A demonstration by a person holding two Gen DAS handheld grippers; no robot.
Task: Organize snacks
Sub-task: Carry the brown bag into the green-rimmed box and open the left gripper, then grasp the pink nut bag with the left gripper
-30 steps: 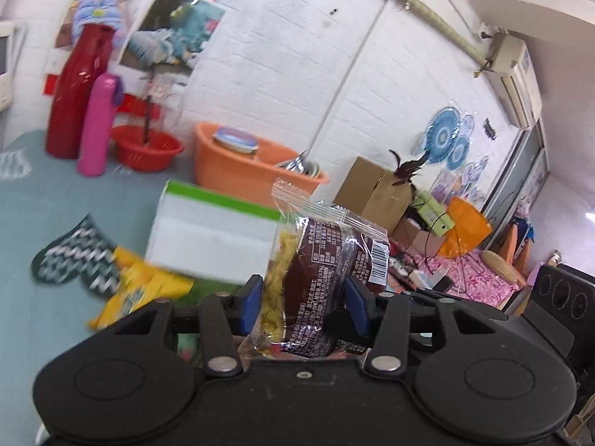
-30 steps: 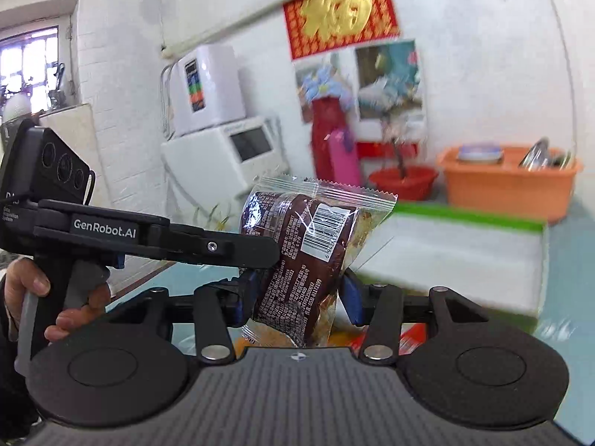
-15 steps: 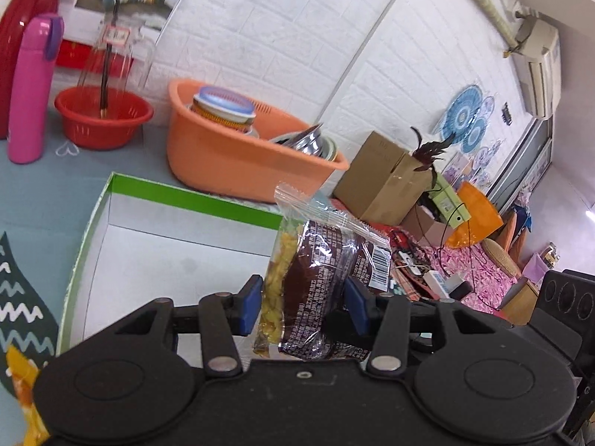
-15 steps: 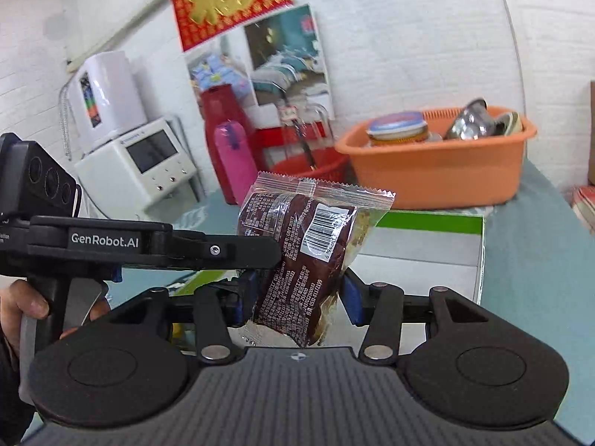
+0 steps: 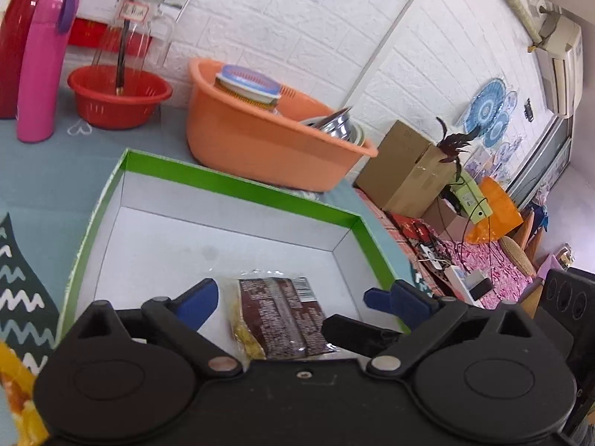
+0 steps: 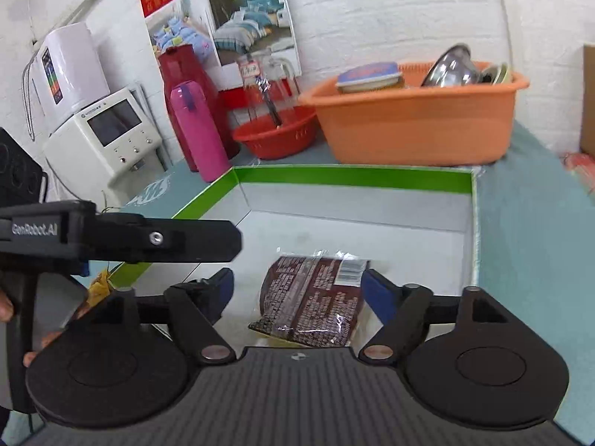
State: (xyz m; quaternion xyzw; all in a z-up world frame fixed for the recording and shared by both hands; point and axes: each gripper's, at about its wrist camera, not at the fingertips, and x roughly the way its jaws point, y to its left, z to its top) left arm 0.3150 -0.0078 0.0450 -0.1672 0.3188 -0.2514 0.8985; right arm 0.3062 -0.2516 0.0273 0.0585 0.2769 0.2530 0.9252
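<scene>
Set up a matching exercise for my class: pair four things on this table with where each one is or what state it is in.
Things:
1. brown snack packet
2. pink bottle
3. metal bowl
4. clear pitcher

Places:
A. standing in the red basket
B. leaning in the orange tub
C. lying flat in the green-edged box
D. upright beside the red flask

Pairs: 1-C, 2-D, 3-B, 4-A

Along the back edge of the teal worktop [image 6: 531, 223] stand an orange basin [image 6: 412, 126] holding a lidded jar [image 6: 370, 76] and steel bowls [image 6: 452, 65], a red colander [image 6: 277, 133], a pink flask [image 6: 197, 133] and a dark red thermos [image 6: 182, 70]. A white appliance [image 6: 100, 137] occupies the back left corner.
</scene>
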